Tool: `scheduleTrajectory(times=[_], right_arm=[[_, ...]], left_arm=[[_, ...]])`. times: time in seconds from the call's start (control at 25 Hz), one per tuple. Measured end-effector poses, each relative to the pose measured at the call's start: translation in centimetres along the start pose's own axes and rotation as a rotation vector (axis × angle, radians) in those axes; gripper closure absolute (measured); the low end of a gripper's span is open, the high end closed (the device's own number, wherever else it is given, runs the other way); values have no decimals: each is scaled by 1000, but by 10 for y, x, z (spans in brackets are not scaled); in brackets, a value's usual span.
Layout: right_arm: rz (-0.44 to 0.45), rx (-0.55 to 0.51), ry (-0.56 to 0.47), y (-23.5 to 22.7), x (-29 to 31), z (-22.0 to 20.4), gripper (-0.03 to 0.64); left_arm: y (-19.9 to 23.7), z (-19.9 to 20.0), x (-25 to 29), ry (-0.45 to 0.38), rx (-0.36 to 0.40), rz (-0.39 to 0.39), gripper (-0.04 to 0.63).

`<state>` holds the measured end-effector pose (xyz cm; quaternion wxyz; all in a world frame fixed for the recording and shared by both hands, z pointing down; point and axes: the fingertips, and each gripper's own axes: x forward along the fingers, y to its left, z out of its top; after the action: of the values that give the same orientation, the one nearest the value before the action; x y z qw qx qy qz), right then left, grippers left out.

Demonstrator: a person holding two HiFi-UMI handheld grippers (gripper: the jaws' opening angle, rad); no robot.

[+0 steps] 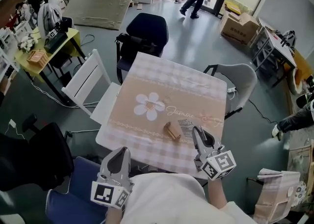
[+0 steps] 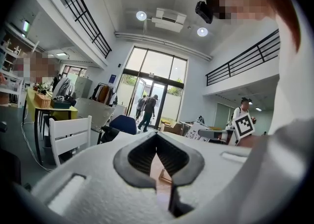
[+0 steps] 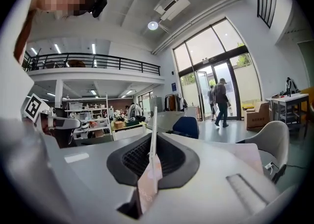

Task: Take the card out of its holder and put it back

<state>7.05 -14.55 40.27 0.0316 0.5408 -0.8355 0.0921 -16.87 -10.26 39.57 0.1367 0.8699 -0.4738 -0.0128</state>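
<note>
The right tongs (image 1: 196, 130) are pinching the card (image 3: 153, 139) edge-on, already out, at three o'clock of its wooden holder (image 1: 171, 130) on the table (image 1: 157, 78), the left tongs (image 2: 157, 135) hanging shut and empty; reinsertion looks still pending

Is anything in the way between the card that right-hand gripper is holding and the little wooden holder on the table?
Nothing visible. The right gripper is shut on the card, close beside the wooden holder, with only bare tablecloth between them. The left gripper sits at the near table edge, off that path.
</note>
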Motion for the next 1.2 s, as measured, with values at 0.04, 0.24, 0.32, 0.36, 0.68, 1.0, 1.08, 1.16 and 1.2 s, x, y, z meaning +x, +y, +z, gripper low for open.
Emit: scheduleTrajectory(times=[0.04,0.24,0.32,0.36,0.68,1.0,1.08,1.16,1.2], right_arm=[[7,0,8,-1,4,-5,603],[41,-7,69,-8,20,-28,603],[52,-6,86,-11,24,-36,603],[56,-4,91,-12,27,-40,604],[71,-5,144,-20,45,-65,604],[92,-16,201,-25,53,-90,603],[98,-19,205,-27,54,-94,603],[104,-21,208,-28,55,-96,604],[106,-22,210,-29,56,-97,604]], left_arm=[[0,0,0,2,1,-3,595],[0,1,1,-2,-4,5,595],[0,1,0,0,-6,9,595],[1,1,1,1,-6,10,595],[4,5,5,-4,-6,9,595],[8,5,9,0,-19,13,595],[8,4,9,1,-23,15,595],[8,3,9,4,-25,17,595],[8,3,10,6,-25,18,595]])
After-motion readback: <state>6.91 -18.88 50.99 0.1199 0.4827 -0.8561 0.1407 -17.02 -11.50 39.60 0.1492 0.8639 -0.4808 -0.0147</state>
